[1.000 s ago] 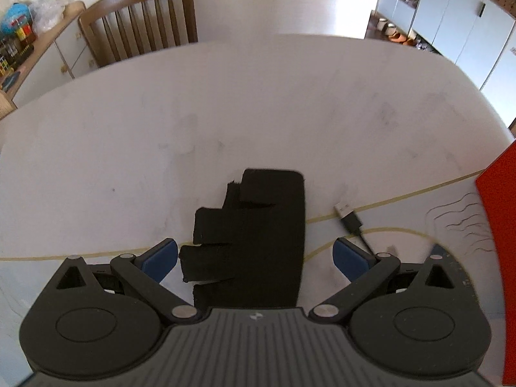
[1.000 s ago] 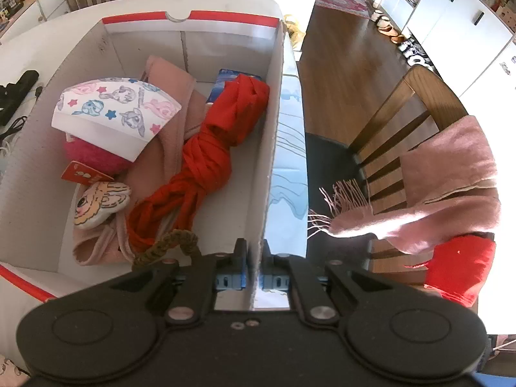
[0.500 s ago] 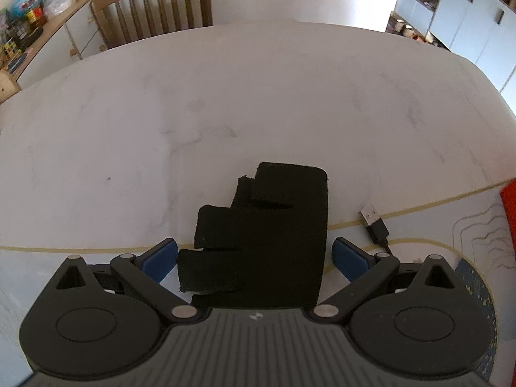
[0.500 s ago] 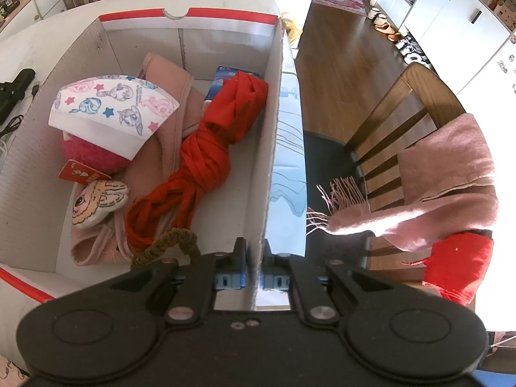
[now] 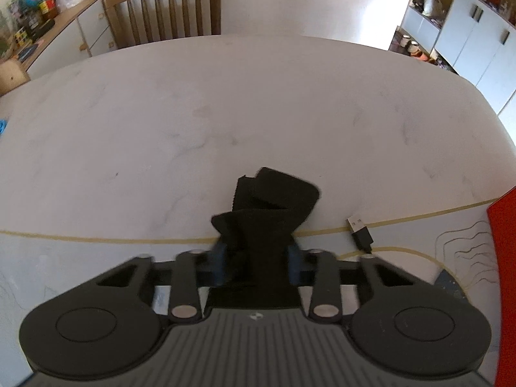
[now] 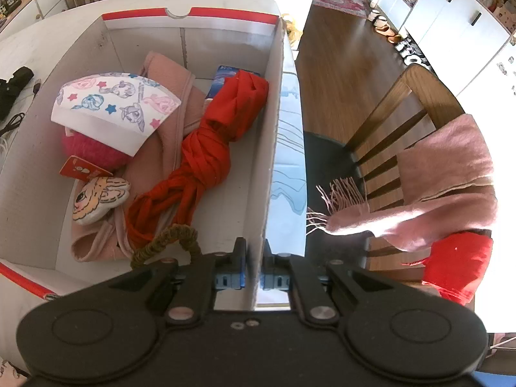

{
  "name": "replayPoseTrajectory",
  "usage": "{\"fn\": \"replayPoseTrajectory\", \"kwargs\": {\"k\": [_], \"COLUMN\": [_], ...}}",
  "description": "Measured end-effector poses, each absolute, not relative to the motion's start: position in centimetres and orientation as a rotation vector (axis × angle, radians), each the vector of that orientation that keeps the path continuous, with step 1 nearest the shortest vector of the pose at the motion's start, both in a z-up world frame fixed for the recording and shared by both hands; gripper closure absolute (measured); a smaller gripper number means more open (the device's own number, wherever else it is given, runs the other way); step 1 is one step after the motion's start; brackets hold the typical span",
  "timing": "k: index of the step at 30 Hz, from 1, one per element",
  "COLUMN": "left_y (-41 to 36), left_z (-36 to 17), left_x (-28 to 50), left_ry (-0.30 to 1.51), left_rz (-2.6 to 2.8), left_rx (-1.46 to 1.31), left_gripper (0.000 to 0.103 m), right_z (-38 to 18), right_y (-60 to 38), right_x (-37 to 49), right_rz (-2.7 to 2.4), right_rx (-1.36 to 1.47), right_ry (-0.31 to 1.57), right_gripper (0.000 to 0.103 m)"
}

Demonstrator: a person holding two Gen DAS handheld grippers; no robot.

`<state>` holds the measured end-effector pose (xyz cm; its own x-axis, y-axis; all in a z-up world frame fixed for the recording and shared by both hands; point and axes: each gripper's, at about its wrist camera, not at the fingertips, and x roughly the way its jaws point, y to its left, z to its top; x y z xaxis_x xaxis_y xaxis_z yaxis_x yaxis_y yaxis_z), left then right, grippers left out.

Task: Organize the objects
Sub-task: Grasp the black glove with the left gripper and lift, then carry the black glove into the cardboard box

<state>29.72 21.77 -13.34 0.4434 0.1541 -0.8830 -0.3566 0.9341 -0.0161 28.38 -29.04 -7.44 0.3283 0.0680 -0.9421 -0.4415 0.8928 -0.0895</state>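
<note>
A black glove (image 5: 271, 206) lies on the white table (image 5: 225, 113). My left gripper (image 5: 256, 261) is closing on its near end, and the blue pads squeeze the fabric so that it bunches up between them. In the right wrist view, my right gripper (image 6: 253, 274) is shut on the right wall (image 6: 274, 148) of an open white cardboard box with red trim. Inside the box lie a knotted red cloth (image 6: 206, 161), a pony-print cap (image 6: 113, 106), a pink cloth (image 6: 167, 77), a small plush toy (image 6: 96, 200) and a braided brown loop (image 6: 167, 242).
A black USB plug (image 5: 359, 230) on its cable lies just right of the glove. The box's red side (image 5: 503, 258) stands at the far right. A wooden chair (image 5: 167, 16) is behind the table. Another chair (image 6: 403, 122) right of the box carries a pink scarf (image 6: 445, 177).
The left jaws have closed from wide open onto the black glove, which went from lying flat to bunched up. The right gripper has kept its grip on the box wall.
</note>
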Motion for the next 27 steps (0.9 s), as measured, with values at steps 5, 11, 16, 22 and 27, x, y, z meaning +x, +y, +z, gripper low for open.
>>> {"fn": "replayPoseTrajectory", "kwargs": {"k": [5, 11, 16, 22, 27], "left_y": [21.4, 19.7, 17.5, 14.5, 11.8], "left_z": [-12.3, -9.9, -7.4, -4.0, -1.6], "left_x": [28.9, 27.1, 25.3, 23.4, 22.5], "left_ry": [1.064, 1.037, 1.014, 0.981, 0.956], "left_rz": [0.325, 0.272, 0.219, 0.140, 0.066], "left_rx": [-0.224, -0.229, -0.216, -0.195, -0.170], "left_gripper": [0.079, 0.079, 0.079, 0.079, 0.079], "right_z": [-7.4, -7.3, -7.3, -7.1, -7.1], "right_y": [-29.1, -29.1, -29.3, -29.3, -29.5], "right_x": [28.3, 28.2, 28.1, 28.1, 27.9], "right_rz": [0.345, 0.352, 0.364, 0.375, 0.386], "right_rx": [-0.344, -0.341, -0.332, -0.333, -0.330], "right_ry": [1.195, 1.185, 1.182, 1.176, 1.170], "right_gripper": [0.097, 0.098, 0.099, 0.099, 0.099]}}
